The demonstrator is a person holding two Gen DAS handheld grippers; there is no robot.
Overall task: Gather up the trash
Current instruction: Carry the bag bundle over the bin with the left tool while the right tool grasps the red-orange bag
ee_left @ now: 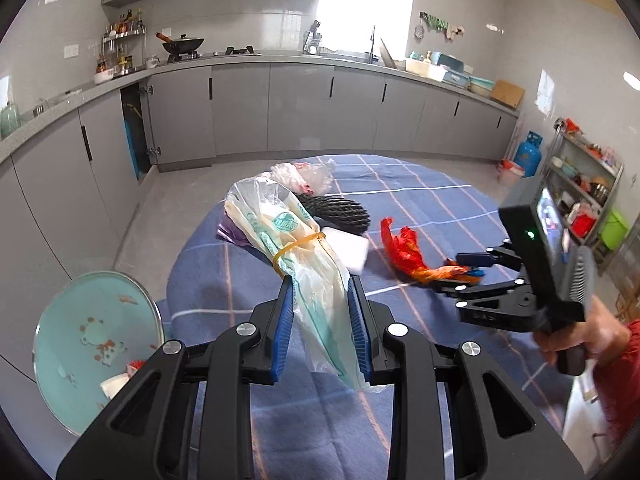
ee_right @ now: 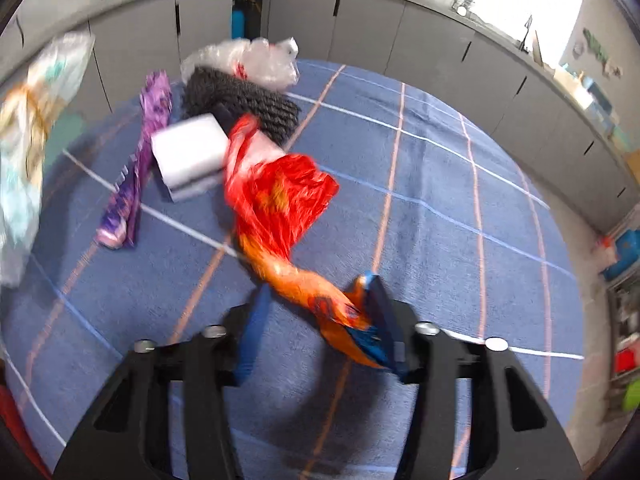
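My left gripper (ee_left: 320, 304) is shut on a pale plastic bag (ee_left: 296, 248) tied with a yellow rubber band, held above the blue checked tablecloth (ee_left: 420, 192). The bag also shows at the left edge of the right wrist view (ee_right: 28, 128). My right gripper (ee_right: 316, 312) has its jaws partly apart, with the tail of a red-orange plastic bag (ee_right: 276, 200) lying between them against the right finger; it also shows in the left wrist view (ee_left: 404, 252). A white foam block (ee_right: 188, 152), black foam netting (ee_right: 240, 100), a purple wrapper (ee_right: 136, 168) and a clear crumpled bag (ee_right: 248, 60) lie on the table.
A teal bin (ee_left: 92, 340) with trash inside stands on the floor at the left of the table. Grey kitchen cabinets (ee_left: 280, 108) run behind. A metal shelf (ee_left: 580, 184) and a blue gas bottle (ee_left: 528, 154) stand at the right.
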